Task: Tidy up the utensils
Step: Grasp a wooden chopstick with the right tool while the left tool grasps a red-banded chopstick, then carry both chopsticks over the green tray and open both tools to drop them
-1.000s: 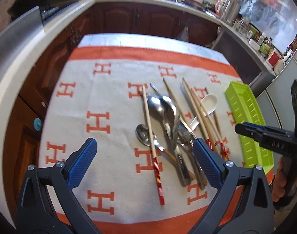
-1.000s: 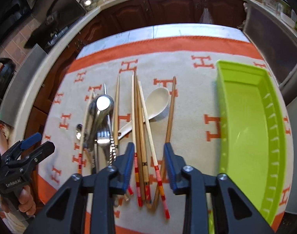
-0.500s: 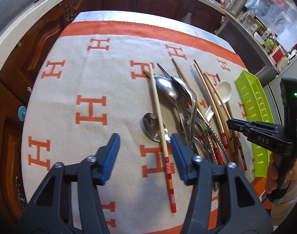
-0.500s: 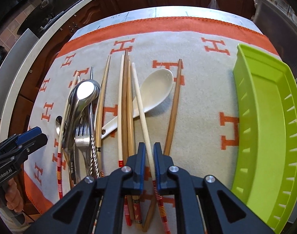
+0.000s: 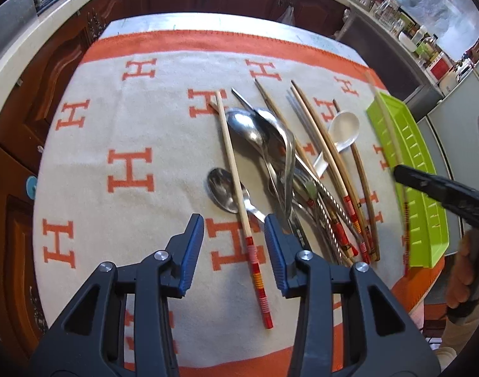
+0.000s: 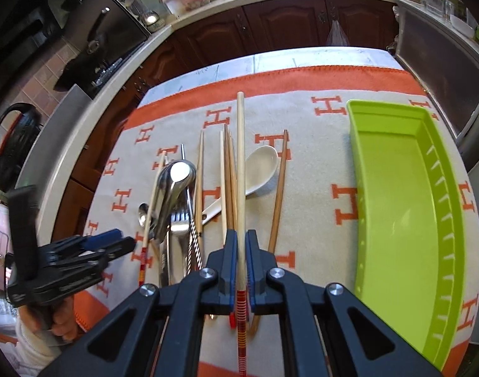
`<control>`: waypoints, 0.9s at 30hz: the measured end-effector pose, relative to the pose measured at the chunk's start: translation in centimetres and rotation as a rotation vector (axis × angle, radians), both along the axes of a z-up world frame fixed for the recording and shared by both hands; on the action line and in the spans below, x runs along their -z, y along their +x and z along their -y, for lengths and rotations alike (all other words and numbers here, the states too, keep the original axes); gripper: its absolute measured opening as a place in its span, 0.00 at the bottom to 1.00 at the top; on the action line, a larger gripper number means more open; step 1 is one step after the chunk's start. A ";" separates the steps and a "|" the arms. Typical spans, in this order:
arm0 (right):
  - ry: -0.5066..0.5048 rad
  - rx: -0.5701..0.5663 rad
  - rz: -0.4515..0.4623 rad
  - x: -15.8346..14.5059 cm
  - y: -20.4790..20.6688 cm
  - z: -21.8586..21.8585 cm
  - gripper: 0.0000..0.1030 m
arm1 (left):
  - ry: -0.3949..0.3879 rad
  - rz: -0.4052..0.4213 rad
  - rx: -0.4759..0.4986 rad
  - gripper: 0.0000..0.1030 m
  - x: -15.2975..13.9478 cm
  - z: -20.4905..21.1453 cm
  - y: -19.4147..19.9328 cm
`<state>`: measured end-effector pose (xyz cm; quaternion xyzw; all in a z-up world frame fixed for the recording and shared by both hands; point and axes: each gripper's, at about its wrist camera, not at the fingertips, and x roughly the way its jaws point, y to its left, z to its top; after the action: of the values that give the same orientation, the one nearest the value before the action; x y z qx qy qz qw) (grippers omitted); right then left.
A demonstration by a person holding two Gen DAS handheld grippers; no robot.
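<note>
your right hand-held gripper [image 6: 238,262] has just clamped a chopstick [image 6: 240,169] and lifted it; the left hand-held gripper [image 5: 234,245], half-narrowed, is closing around another chopstick [image 5: 231,163].

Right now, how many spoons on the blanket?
4: a white ceramic spoon toward the green plastic tray, two large metal spoons overlapping mid-pile, one small metal spoon at the pile's left edge. More may hide underneath.

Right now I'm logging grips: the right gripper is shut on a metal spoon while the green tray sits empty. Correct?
Not quite. The right gripper is shut on a pale chopstick with a red-banded end, not a metal spoon; the right wrist view shows this. The green tray is empty.
</note>
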<state>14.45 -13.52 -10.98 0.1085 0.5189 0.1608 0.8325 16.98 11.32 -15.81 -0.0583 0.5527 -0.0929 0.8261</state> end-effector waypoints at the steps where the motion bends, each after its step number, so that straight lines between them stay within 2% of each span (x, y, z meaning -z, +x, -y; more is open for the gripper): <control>1: 0.005 0.000 0.001 -0.2 -0.4 0.2 0.05 | 0.003 -0.007 -0.003 0.35 0.3 0.2 -0.1; 5: 0.013 0.002 0.001 -0.8 -1.6 1.0 0.05 | 0.044 -0.032 -0.021 0.30 1.5 1.5 -0.4; 7: 0.010 0.003 0.008 -1.1 -2.3 1.4 0.05 | 0.070 -0.045 -0.030 0.19 2.2 1.9 -0.4; 9: 0.012 0.006 0.013 -1.3 -2.8 1.8 0.05 | 0.091 -0.056 -0.051 0.14 2.9 2.3 -0.4; 10: 0.017 0.007 0.015 -1.4 -3.0 2.0 0.05 | 0.108 -0.043 -0.060 0.04 2.8 2.4 -0.4; 15: 0.033 0.028 0.030 -1.9 -4.0 3.6 0.05 | 0.110 -0.041 -0.130 0.04 2.4 2.1 -0.7; 21: 0.061 0.081 0.041 -2.2 -4.7 6.4 0.05 | 0.072 0.010 -0.173 0.04 -1.6 1.7 -2.8; 27: 0.067 0.161 0.028 -2.0 -4.6 10.2 0.05 | -0.018 0.090 -0.128 0.04 -7.1 4.5 -3.9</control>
<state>9.83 -23.71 -8.93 0.1753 0.4909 0.1122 0.8460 13.07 6.85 -8.70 -0.0965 0.5093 -0.0473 0.8539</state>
